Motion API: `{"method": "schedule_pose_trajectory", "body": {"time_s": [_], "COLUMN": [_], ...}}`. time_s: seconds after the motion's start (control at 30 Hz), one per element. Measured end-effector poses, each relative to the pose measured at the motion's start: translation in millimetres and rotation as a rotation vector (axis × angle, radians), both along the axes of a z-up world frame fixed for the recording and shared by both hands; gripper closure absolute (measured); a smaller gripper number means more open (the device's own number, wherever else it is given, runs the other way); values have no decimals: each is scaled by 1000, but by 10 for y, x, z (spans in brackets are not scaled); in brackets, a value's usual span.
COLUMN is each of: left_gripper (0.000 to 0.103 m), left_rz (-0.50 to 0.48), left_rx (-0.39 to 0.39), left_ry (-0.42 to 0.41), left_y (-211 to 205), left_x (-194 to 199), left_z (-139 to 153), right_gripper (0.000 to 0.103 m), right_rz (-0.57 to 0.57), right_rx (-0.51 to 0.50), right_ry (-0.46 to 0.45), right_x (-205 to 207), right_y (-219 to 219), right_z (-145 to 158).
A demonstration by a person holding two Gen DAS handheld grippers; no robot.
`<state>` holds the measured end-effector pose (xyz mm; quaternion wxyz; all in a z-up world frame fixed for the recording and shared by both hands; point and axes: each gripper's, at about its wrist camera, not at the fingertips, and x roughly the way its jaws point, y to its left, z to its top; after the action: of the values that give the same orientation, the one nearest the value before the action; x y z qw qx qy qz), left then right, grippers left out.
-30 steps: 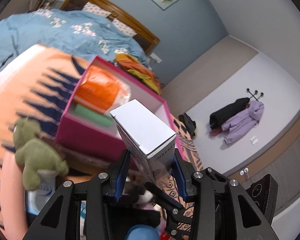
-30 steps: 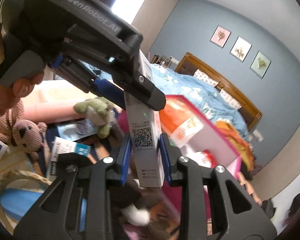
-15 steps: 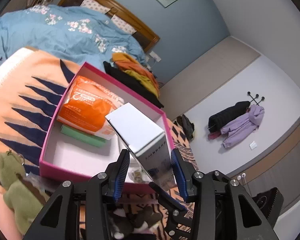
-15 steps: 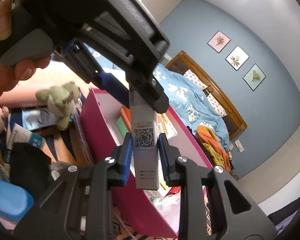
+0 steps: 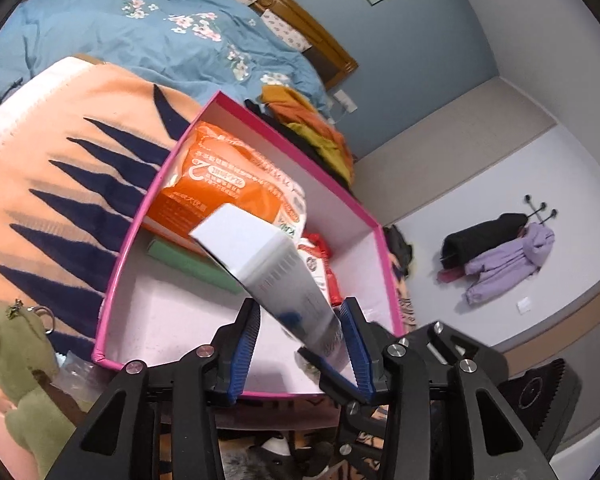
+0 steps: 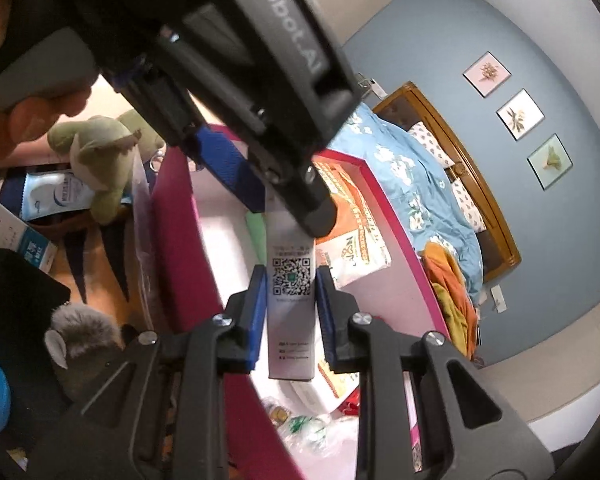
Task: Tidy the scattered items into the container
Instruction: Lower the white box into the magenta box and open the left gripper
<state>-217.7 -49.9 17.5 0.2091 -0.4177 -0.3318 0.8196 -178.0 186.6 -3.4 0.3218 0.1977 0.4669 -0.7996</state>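
Observation:
A tall white box (image 5: 260, 256) with a QR code (image 6: 291, 276) on its side is held by both grippers over the open pink container (image 5: 116, 276). My left gripper (image 5: 300, 312) is shut on the box's lower part, which leans to the upper left. My right gripper (image 6: 291, 276) is shut on the narrow sides, its blue pads (image 6: 258, 312) pressed flat. The left gripper (image 6: 276, 188) fills the top of the right wrist view, with a person's hand (image 6: 40, 116) on it. Inside the container lie an orange packet (image 5: 220, 184), a green flat item (image 5: 192, 264) and a red-and-white packet (image 5: 320, 256).
The container's pink wall (image 6: 180, 240) stands on an orange blanket with dark spikes (image 5: 60, 200). A green plush toy (image 5: 20, 360) lies at its near left corner, with blue-and-white packets (image 6: 56, 196), a small carton (image 6: 16, 244) and a grey plush (image 6: 80, 340) nearby. A bed with a blue quilt (image 5: 140, 40) lies behind.
Both grippers have carried the white box forward and a little down, from in front of the pink container to above its inside. The green plush has slid to the lower left of the left view.

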Motion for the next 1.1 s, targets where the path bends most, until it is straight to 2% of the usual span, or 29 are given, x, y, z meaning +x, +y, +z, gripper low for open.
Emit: {"method": "schedule_pose_trajectory", "body": {"time_s": [0.23, 0.4, 0.53, 0.83, 1.1], "left_gripper": [61, 60, 60, 59, 58], "left_rz": [-13, -5, 25, 40, 39], "left_rx": [-97, -160, -200, -219, -238], "left_ry": [-33, -52, -70, -126, -128], "left_y": [153, 232, 214, 152, 186], "left_x": [5, -27, -56, -150, -142], "left_z": [23, 49, 61, 63, 72], "right_gripper": [77, 78, 78, 78, 77], "right_rz": [88, 134, 160, 201, 190], "right_rx": [46, 105, 121, 124, 67], "right_ry": [30, 84, 68, 17, -38], "right_x": [-3, -9, -88, -230, -277], "right_y": [76, 88, 91, 183, 325], "right_z": [-84, -127, -138, -145, -147]}}
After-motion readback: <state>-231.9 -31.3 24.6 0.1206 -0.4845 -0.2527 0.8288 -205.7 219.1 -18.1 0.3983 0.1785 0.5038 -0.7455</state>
